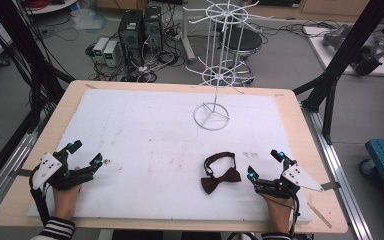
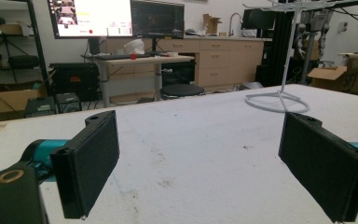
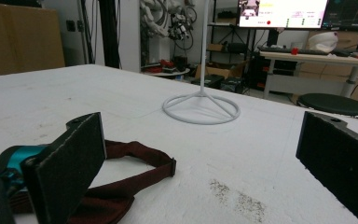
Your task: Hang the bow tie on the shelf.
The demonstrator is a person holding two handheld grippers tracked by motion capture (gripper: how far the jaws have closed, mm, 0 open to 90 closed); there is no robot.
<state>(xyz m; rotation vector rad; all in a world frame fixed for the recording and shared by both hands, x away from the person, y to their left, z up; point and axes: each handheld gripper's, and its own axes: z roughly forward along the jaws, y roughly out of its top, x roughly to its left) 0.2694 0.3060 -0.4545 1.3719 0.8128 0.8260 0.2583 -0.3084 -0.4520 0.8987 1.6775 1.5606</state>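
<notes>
White padding covers the table (image 1: 290, 107), with a bow tie (image 1: 220, 174) lower right of centre, just beside the right tongs (image 1: 265, 163). Both tongs (left tongs (image 1: 84, 152) too) gape wide, empty. Likely starting: next, grasp the tie for the white rack (image 1: 211, 95).

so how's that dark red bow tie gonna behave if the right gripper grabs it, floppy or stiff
Probably floppy: the bow tie looks like soft fabric, and its thin strap loop lies slack on the white mat, so the loop would likely dangle. It looks light and should lift easily. Pushed, it may bunch up rather than slide cleanly.
</notes>
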